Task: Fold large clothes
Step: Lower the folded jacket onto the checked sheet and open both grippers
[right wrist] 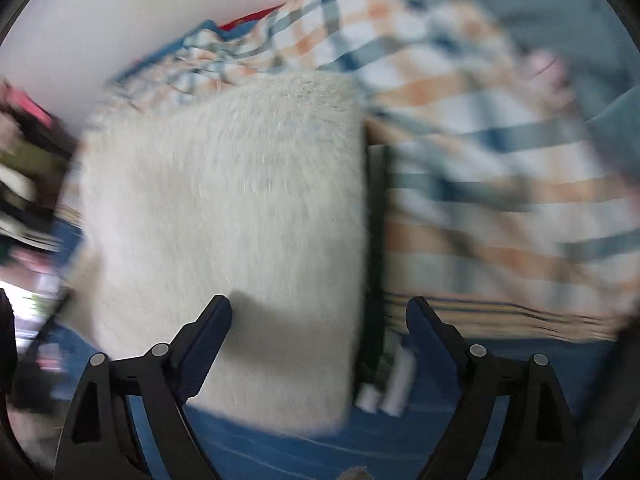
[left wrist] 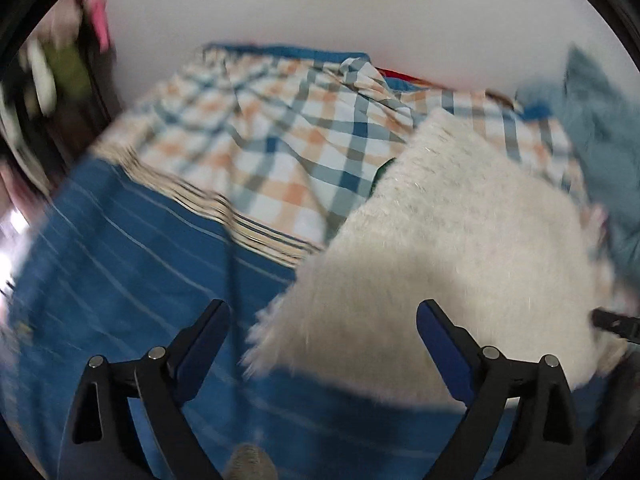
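Note:
A folded cream fuzzy garment [left wrist: 452, 240] lies as a thick rectangle on a blue striped bed cover [left wrist: 120, 264]. My left gripper [left wrist: 322, 320] is open and empty, just above the garment's near left corner. In the right wrist view the same garment [right wrist: 232, 232] fills the middle. My right gripper [right wrist: 318, 316] is open and empty over its near right edge. A dark layer and white fabric ends [right wrist: 386, 384] show along the garment's right side. Both views are blurred.
A plaid blue, orange and white sheet [left wrist: 280, 132] covers the far part of the bed and shows in the right wrist view [right wrist: 500, 184]. A teal cloth [left wrist: 600, 140] lies at the right. A white wall [left wrist: 320, 8] stands behind. Cluttered dark items [left wrist: 60, 72] are at the left.

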`<state>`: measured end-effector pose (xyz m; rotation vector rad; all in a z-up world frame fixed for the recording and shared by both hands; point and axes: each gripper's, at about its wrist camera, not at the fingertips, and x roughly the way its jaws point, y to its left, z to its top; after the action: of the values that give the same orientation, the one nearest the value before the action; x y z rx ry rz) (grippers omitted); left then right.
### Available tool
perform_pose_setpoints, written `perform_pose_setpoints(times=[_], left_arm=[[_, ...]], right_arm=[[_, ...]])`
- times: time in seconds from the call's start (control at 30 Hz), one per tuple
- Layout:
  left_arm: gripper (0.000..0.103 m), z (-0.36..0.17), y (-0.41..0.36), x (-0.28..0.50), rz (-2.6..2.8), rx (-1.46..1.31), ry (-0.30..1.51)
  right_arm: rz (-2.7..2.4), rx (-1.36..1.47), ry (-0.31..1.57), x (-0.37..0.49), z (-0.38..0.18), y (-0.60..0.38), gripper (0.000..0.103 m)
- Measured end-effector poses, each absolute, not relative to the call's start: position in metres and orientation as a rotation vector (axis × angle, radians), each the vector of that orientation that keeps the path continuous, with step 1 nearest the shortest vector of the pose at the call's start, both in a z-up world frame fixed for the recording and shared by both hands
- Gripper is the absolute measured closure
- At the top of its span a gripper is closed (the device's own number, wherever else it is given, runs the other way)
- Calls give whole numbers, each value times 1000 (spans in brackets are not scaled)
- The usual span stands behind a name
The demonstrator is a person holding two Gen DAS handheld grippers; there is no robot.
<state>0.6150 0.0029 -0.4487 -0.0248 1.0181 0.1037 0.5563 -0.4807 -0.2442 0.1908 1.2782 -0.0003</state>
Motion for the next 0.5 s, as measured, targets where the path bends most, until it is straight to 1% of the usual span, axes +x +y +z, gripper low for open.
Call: perform_pose_setpoints(times=[0.03,0.1,0.2,0.37,0.5], left_arm=[[6,-446,0,610,120,10,1020],[6,-434,-8,591,130,61,1025],[5,-409,-14,565,124,85,1020],[5,-352,-17,530,99,89,996],[5,-291,-21,487,55,102,967]], right_arm=[[-68,112,1274,545,-231,-465,11],[-133,47,1268,511,-228,-464,10],[-209,15,1245,465,-205,-456,9],[-288,16,1184,390,-136,-440,8],[-328,34,1139,322,-62,-434,8]])
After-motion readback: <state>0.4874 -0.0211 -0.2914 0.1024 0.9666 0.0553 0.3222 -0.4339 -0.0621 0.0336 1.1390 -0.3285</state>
